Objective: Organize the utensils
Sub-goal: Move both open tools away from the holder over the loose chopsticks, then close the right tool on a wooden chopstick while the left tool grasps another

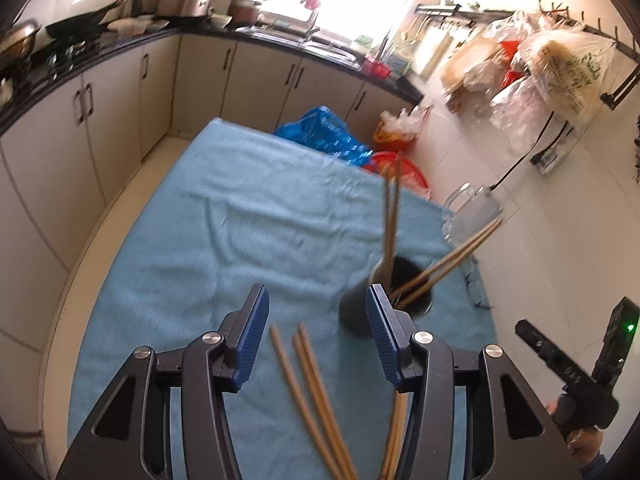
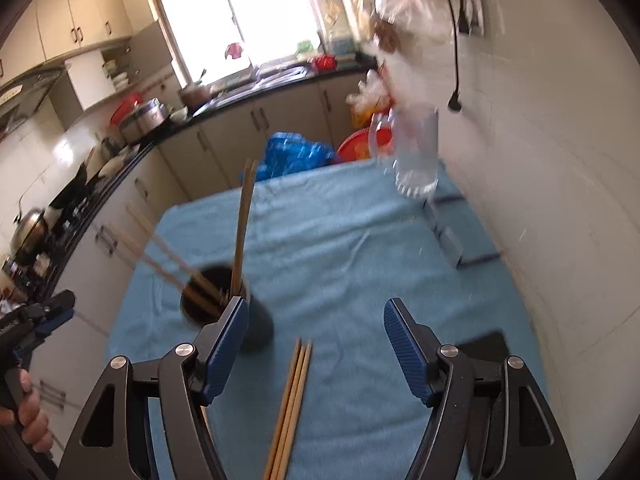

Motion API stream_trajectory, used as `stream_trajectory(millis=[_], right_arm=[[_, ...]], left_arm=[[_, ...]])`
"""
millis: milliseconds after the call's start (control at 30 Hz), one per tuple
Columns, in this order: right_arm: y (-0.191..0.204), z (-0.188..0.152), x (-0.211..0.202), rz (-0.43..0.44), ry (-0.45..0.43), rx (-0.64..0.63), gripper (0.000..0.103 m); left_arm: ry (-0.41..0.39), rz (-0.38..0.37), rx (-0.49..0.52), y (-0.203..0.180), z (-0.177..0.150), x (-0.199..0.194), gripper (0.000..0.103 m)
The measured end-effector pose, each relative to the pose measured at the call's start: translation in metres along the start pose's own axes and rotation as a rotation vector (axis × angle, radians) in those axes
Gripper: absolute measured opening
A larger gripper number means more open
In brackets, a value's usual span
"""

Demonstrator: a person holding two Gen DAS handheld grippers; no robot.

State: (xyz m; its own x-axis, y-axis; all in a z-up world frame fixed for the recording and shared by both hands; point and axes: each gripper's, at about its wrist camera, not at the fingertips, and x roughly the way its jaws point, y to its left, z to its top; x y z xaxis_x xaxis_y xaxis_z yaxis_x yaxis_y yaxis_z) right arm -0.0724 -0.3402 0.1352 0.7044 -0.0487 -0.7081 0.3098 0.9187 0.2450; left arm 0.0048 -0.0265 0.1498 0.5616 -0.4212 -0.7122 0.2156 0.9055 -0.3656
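A black cup point(image 1: 360, 312) point(image 2: 256, 332) stands on the blue cloth point(image 1: 248, 216) point(image 2: 344, 240) and holds several wooden chopsticks point(image 1: 390, 220) point(image 2: 242, 224) that lean out of it. Loose chopsticks point(image 1: 308, 384) point(image 2: 292, 404) lie on the cloth near me. My left gripper point(image 1: 318, 320) is open and empty above the loose chopsticks, its right finger just in front of the cup. My right gripper point(image 2: 316, 336) is open and empty above the same chopsticks, with the cup beside its left finger.
A clear glass mug point(image 1: 468, 212) point(image 2: 412, 152) stands at the cloth's far right by the white wall. A blue plastic bag point(image 1: 324, 132) point(image 2: 296, 152) and a red basket point(image 2: 360, 140) lie beyond the table. Kitchen counters point(image 1: 120, 48) run along the left and back.
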Motion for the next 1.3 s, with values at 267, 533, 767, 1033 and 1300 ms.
stream_trajectory(millis=[267, 533, 767, 1033, 1300], right_arm=[[-0.01, -0.041, 0.01, 0.005, 0.112, 0.058, 0.065], [-0.024, -0.074, 0.033, 0.027, 0.258, 0.172, 0.045], [-0.011, -0.097, 0.052, 0.056, 0.381, 0.173, 0.044], [-0.019, -0.086, 0.076, 0.098, 0.432, 0.255, 0.025], [-0.004, -0.064, 0.118, 0.078, 0.481, 0.227, 0.012]], left_arm=[[0.004, 0.042, -0.074, 0.032, -0.063, -0.004, 0.049], [0.085, 0.079, -0.015, 0.03, -0.097, -0.001, 0.049], [0.207, 0.107, 0.016, 0.03, -0.111, 0.011, 0.049], [0.222, 0.11, 0.031, 0.029, -0.115, 0.011, 0.049], [0.229, 0.115, 0.005, 0.039, -0.117, 0.009, 0.049]])
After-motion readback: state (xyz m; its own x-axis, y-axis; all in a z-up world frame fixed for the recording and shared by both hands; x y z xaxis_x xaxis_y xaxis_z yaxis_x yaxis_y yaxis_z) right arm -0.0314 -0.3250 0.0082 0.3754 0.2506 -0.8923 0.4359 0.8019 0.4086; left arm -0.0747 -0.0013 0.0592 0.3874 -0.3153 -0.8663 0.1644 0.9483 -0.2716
